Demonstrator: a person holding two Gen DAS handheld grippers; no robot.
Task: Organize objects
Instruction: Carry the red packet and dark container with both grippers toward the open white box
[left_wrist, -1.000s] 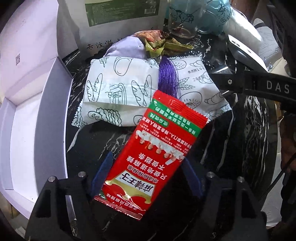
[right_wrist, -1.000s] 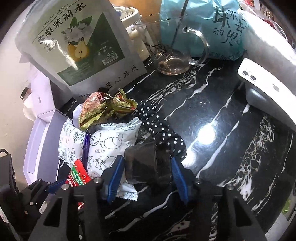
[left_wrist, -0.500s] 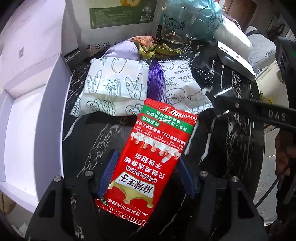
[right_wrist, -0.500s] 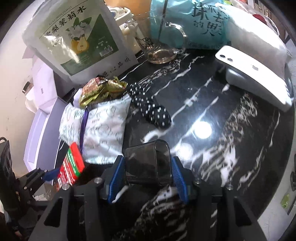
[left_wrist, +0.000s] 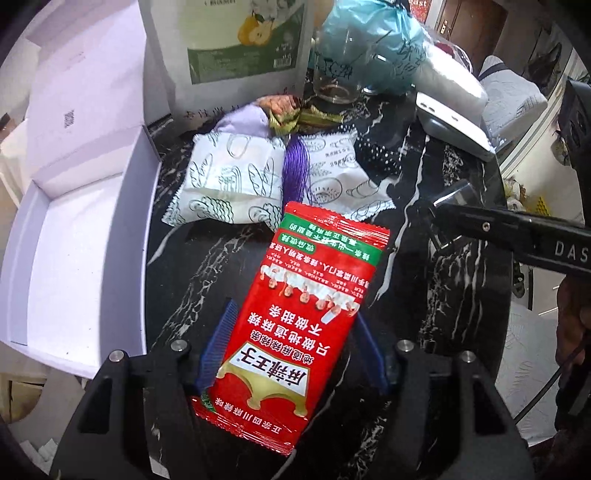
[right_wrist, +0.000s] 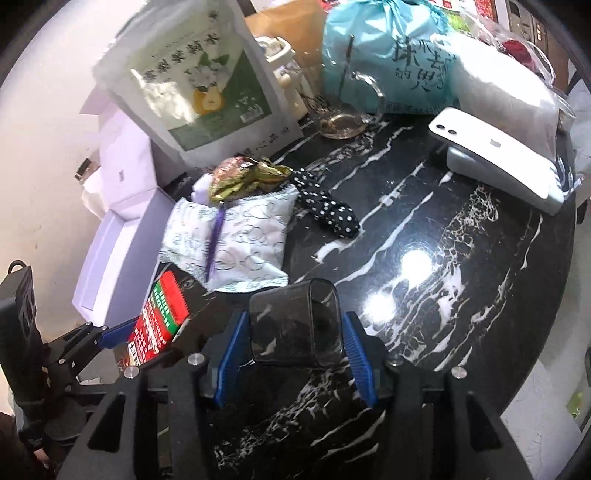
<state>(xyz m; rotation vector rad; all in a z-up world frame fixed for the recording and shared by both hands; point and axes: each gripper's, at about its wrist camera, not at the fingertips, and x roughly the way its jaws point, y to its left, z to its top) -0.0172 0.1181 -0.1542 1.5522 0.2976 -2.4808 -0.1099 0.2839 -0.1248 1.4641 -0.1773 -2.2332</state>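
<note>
My left gripper (left_wrist: 291, 339) is shut on a red snack packet (left_wrist: 295, 325) and holds it above the black marble table (left_wrist: 192, 258). The packet also shows at the lower left of the right wrist view (right_wrist: 159, 317). My right gripper (right_wrist: 295, 328) is shut on a dark see-through plastic cup (right_wrist: 295, 325), held on its side above the table (right_wrist: 443, 295). Beyond lie white bread-print packets (left_wrist: 236, 184) with a purple cord (left_wrist: 295, 173) across them, a crumpled foil wrapper (right_wrist: 243, 177) and a black polka-dot cloth (right_wrist: 328, 214).
An open white box (left_wrist: 74, 240) stands at the table's left edge. At the back are a pear-print pouch (right_wrist: 199, 92), a glass mug (right_wrist: 343, 110), a teal bag (right_wrist: 388, 55), a white roll (right_wrist: 506, 96) and a white phone on a stand (right_wrist: 495, 155).
Both grippers have pulled back and up from the pile, each still holding its object. The red packet has come off the white packets. The cup has moved away from the polka-dot cloth.
</note>
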